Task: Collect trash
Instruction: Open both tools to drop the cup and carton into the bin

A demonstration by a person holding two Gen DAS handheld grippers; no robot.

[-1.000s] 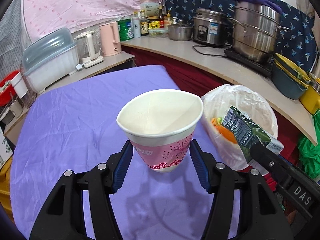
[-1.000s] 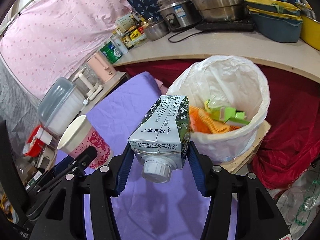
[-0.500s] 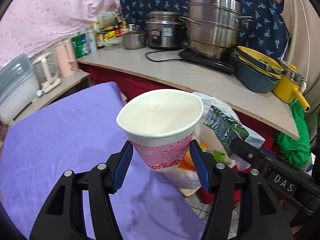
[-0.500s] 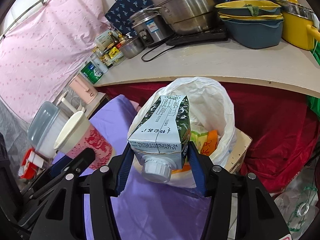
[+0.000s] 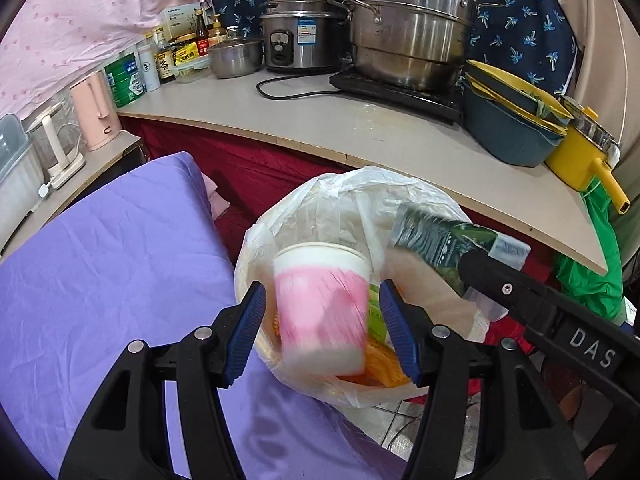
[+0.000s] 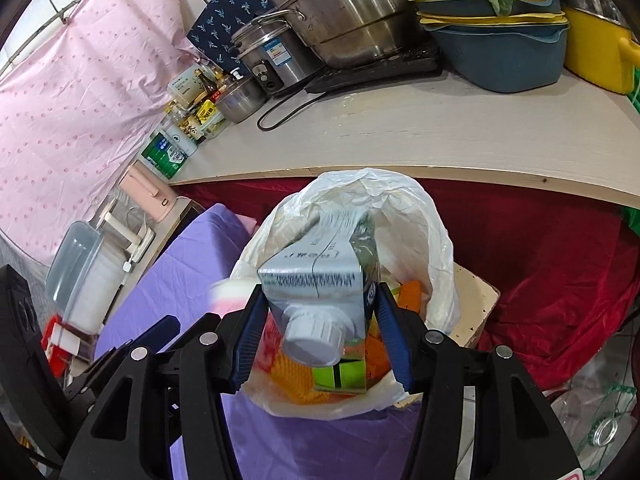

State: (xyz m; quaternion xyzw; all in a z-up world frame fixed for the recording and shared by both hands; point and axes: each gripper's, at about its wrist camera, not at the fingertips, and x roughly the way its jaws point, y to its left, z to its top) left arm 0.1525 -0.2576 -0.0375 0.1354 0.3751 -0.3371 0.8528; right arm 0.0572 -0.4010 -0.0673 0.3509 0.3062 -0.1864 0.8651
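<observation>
A pink-and-white paper cup shows blurred and loose between the blue pads of my left gripper, with a gap on each side, dropping over the white trash bag. That gripper is open. A sliver of the cup appears in the right wrist view. My right gripper is shut on a green-and-white milk carton, cap toward the camera, held above the same trash bag. The carton also shows in the left wrist view at the bag's right rim. Orange and green scraps lie inside the bag.
A purple-covered table lies left of the bag. Behind it runs a pale counter with steel pots, a rice cooker, stacked basins and bottles. Red cloth hangs below the counter. A pink kettle stands at the left.
Both grippers swung from the purple table to over the trash bag. The cup, gripped upright before, has slipped lower out of the left pads and is blurred. The carton stays gripped.
</observation>
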